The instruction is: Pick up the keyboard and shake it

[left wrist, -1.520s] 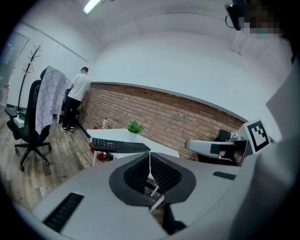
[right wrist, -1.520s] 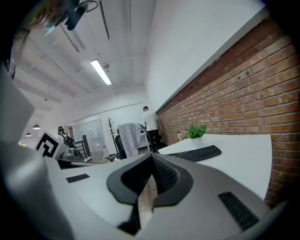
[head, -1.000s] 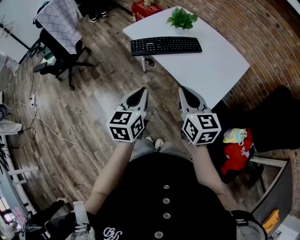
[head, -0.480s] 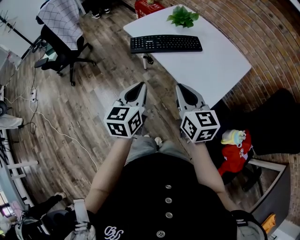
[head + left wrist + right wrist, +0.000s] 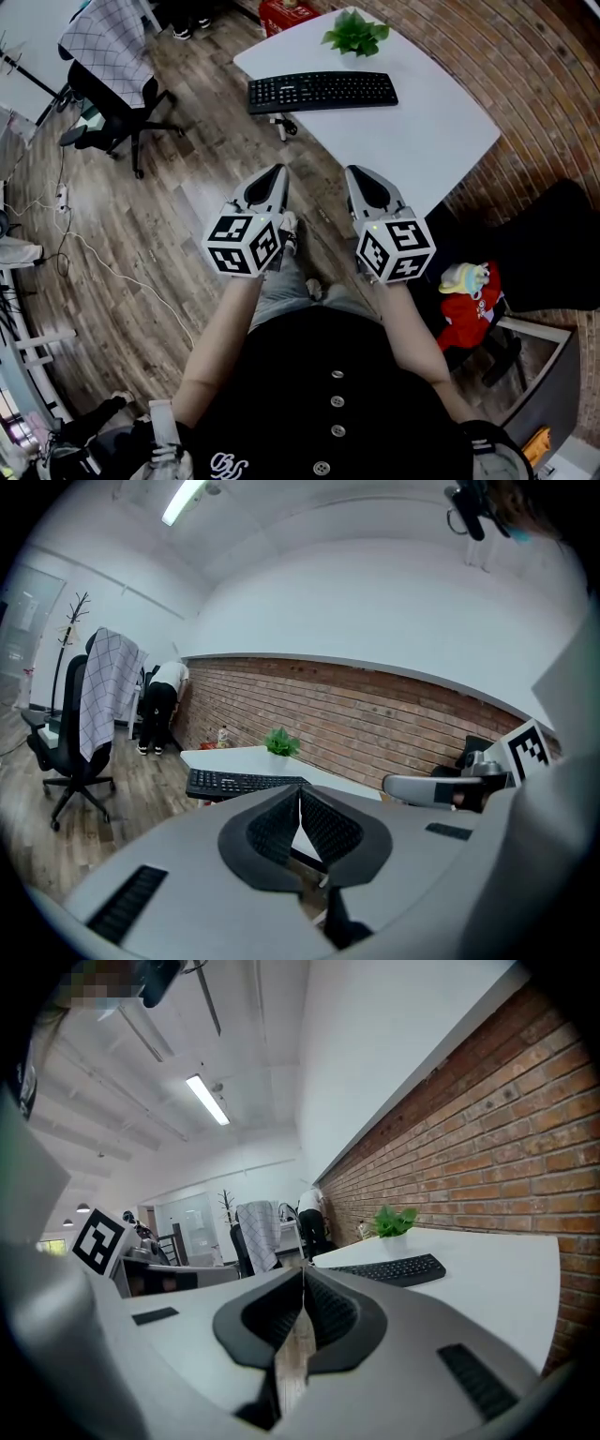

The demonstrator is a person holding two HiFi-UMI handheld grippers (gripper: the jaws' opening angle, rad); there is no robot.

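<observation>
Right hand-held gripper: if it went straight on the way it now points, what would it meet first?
Probably the near edge of the white rectangular table, or, if the right hand-held gripper passes above it, the black plastic keyboard lying beyond. Its height is hard to judge.

A flat black keyboard (image 5: 322, 92) lies on a white rounded table (image 5: 441, 122), a green potted plant (image 5: 355, 34) behind it. A black office chair (image 5: 108, 70) stands left of the table.
</observation>
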